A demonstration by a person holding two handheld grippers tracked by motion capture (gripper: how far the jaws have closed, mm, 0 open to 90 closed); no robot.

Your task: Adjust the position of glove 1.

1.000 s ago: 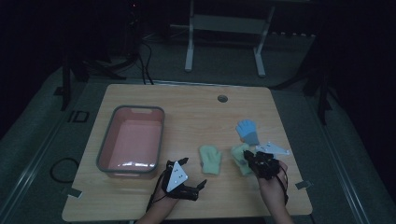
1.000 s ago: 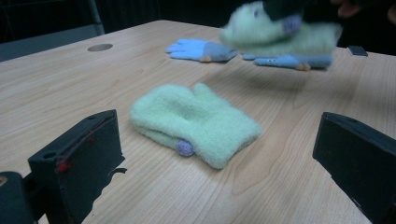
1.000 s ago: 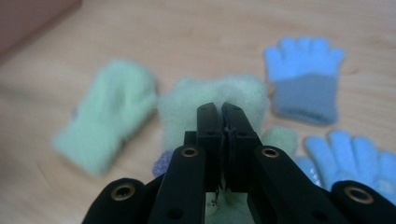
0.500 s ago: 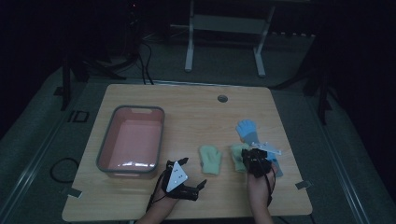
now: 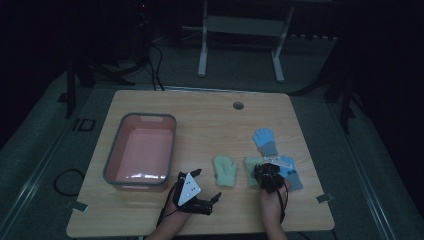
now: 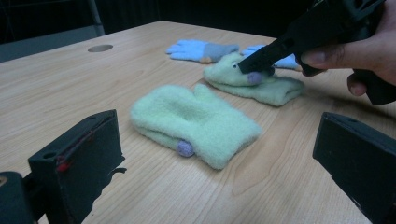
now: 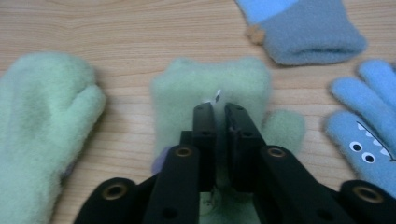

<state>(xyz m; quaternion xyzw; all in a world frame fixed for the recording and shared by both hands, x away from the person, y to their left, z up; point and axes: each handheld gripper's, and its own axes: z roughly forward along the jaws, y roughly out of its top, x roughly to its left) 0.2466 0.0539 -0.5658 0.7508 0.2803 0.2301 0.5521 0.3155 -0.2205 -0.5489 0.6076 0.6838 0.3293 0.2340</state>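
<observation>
Two pale green mittens lie on the wooden table. My right gripper [image 5: 266, 169] rests tips-down on the right green mitten [image 7: 210, 79]. Its jaws have just been opening and stand a narrow gap apart, with a small white tag at their tips and no fabric visibly pinched. In the left gripper view the same gripper [image 6: 247, 63] touches that mitten [image 6: 266, 88]. The left green mitten [image 5: 226, 170] lies flat in front of my left gripper [image 6: 219, 119], which stands wide open and holds nothing. That gripper [image 5: 209, 184] sits near the table's front edge.
A pink bin [image 5: 113, 155] with a grey rim stands at the left. A blue glove [image 5: 265, 140] lies behind the mittens, and a blue glove with printed eyes [image 7: 364, 126] lies right of my right gripper. A round hole [image 5: 238, 105] is at the table's back.
My right gripper has moved left and down onto the right green mitten. The left gripper has stayed where it was.
</observation>
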